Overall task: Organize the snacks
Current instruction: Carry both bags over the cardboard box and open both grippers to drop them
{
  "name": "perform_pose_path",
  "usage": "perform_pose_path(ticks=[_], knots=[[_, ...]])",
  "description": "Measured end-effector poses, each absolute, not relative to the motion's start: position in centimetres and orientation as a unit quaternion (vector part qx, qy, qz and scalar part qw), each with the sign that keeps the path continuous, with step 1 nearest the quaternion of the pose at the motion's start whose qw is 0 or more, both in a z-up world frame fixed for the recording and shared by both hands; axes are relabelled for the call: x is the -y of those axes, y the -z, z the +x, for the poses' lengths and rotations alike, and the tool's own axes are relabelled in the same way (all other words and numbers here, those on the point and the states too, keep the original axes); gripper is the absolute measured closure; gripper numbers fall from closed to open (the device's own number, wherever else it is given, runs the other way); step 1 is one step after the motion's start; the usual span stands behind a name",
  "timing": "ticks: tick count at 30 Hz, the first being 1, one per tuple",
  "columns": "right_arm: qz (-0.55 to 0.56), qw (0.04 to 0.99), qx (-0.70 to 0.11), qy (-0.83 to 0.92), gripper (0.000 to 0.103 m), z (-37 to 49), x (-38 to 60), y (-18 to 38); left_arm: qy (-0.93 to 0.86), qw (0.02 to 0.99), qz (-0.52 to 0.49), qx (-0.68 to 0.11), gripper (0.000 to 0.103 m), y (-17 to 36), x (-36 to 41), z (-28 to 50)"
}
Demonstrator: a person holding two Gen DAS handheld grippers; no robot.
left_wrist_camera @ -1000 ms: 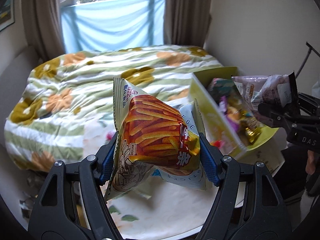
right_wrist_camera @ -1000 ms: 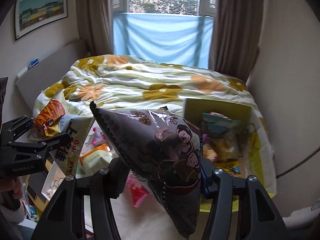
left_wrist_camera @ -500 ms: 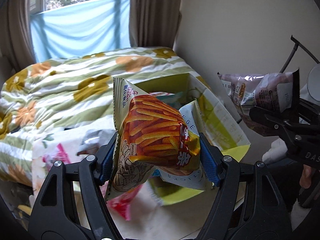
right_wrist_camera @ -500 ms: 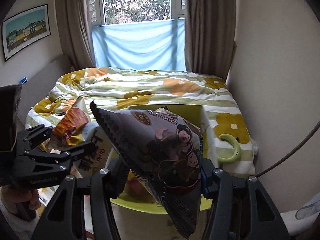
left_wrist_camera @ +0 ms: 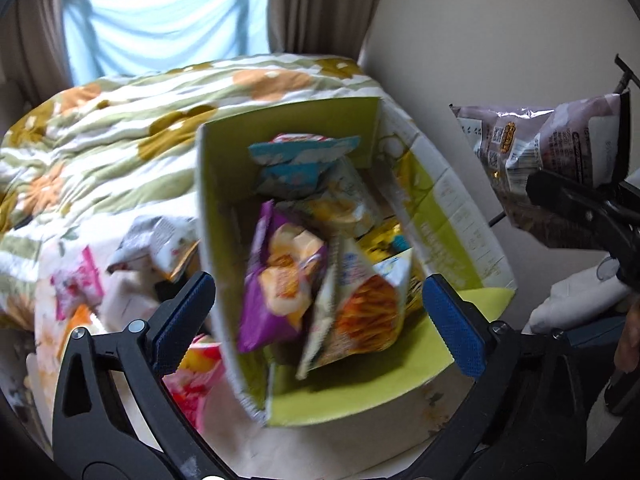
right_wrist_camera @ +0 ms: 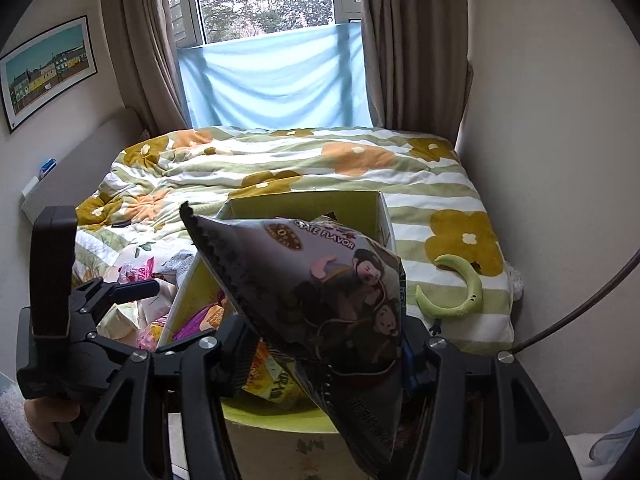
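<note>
From my remote view, the carrying surface is a bed (right_wrist_camera: 280, 168) covered by a striped quilt (left_wrist_camera: 120, 128) with orange and mustard flowers. A pale floral-print sheet (left_wrist_camera: 60, 264) lies over the near part of the quilt. On it stands an open green cardboard box (left_wrist_camera: 452, 236), flaps spread; whether its base rests on the sheet or on a separate surface at the bed's foot, I cannot tell. Loose snack packets (left_wrist_camera: 160, 236) lie on the sheet just left of the box, their print blurred. A green crescent-shaped object (right_wrist_camera: 460, 292) lies on the quilt to the right of the box, apart from it.
</note>
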State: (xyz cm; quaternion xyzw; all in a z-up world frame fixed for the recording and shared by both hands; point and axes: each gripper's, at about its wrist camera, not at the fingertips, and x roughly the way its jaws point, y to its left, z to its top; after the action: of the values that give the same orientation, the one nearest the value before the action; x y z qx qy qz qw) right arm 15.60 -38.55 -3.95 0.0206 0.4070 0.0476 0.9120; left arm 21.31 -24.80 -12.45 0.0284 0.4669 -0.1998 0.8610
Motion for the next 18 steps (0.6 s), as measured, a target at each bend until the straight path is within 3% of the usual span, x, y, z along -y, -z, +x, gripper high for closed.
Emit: perform_pose_path(ticks=[18], knots=[[0.014,0.901,-0.426,-0.081,0.050,20.6,38.1,7.0,0.115,0.882,0.007,-0.457,0.001,10.8,18.9,18.3]])
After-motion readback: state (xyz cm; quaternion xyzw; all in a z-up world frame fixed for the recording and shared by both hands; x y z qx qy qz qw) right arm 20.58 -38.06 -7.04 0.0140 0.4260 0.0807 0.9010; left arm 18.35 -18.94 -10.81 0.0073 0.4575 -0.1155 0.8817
